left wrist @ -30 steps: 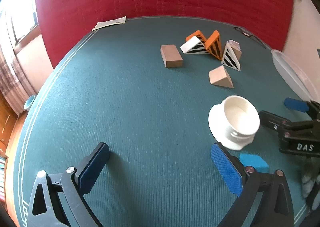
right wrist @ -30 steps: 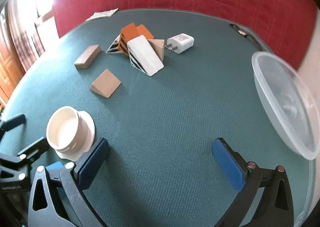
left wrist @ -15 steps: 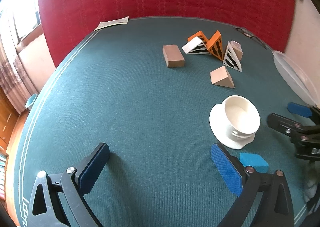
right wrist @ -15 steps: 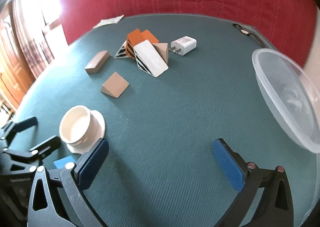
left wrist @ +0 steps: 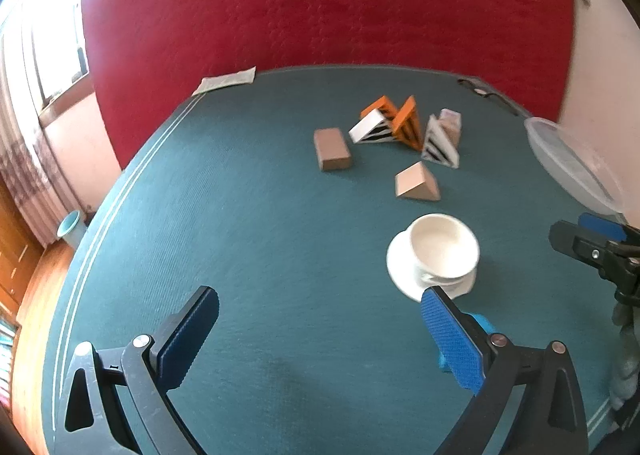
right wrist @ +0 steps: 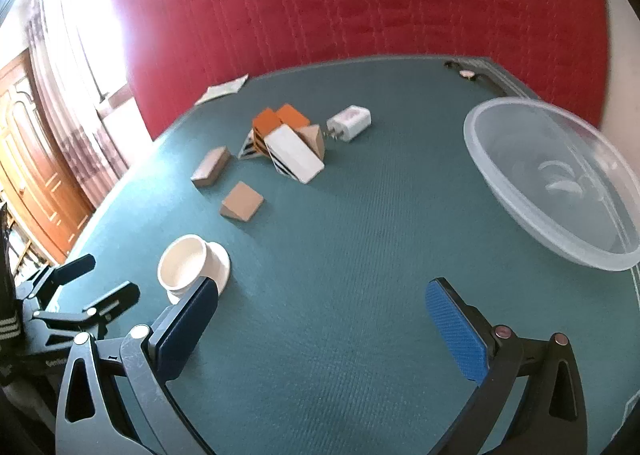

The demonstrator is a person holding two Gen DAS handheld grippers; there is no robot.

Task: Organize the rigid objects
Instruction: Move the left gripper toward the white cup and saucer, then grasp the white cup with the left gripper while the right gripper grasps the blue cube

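Observation:
A white cup on a saucer (left wrist: 440, 251) (right wrist: 188, 263) sits on the green table. Beyond it lie a tan wedge (left wrist: 416, 185) (right wrist: 242, 202), a tan block (left wrist: 332, 149) (right wrist: 210, 169), and a pile of orange and striped white wedges (left wrist: 404, 127) (right wrist: 284, 143). A white charger (right wrist: 350, 122) lies beside the pile. A small blue block (left wrist: 478, 325) lies behind my left gripper's right finger. My left gripper (left wrist: 320, 331) is open and empty above the table. My right gripper (right wrist: 324, 323) is open and empty; it also shows in the left wrist view (left wrist: 596, 243).
A clear plastic bowl (right wrist: 560, 183) (left wrist: 568, 159) stands at the table's right edge. A paper sheet (left wrist: 226, 81) lies at the far left corner. A red padded wall backs the table. A small dark item (right wrist: 466, 73) lies at the far right corner.
Both grippers have risen and pulled back, so the table's objects look smaller and farther. Nothing was grasped or moved.

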